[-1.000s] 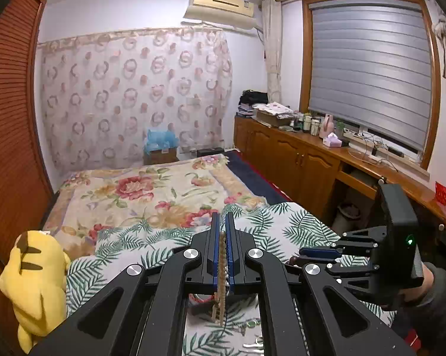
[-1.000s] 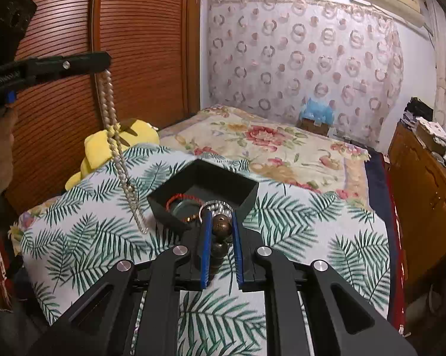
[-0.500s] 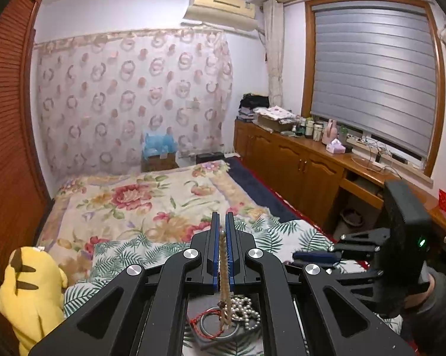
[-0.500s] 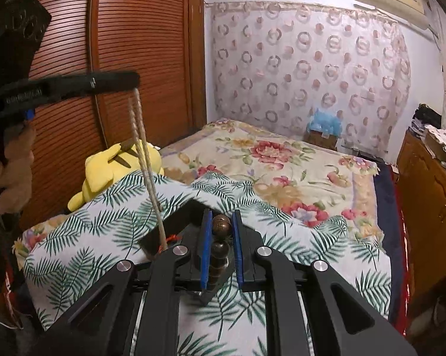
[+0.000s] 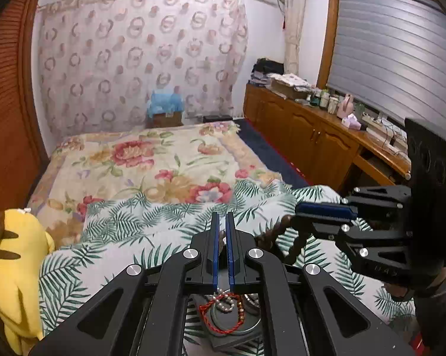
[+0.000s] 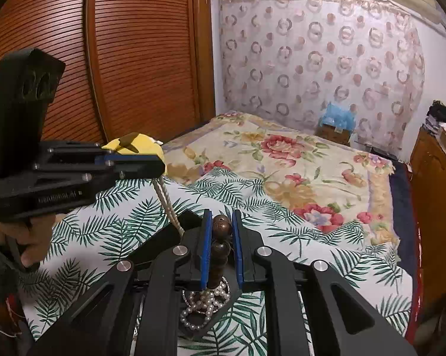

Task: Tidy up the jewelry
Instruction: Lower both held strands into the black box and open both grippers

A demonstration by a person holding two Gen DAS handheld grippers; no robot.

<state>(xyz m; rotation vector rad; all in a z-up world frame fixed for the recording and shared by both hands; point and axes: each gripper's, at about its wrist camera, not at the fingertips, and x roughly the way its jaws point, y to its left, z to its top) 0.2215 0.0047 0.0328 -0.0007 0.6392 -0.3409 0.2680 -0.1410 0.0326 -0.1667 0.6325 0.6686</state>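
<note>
the left tool (image 5: 222,231), nearly closed, pinches a limp, light pearl strand (image 6: 167,200) pooling into the black tray (image 5: 223,339) on the bed, while the right tool (image 6: 221,237) clamps hard, slippery wooden beads (image 6: 221,228), best gripped mid-strand.

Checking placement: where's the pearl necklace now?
In the right wrist view the pearl necklace hangs from the left claw at left, its lower end piled in the black tray beneath the right claw.
</note>
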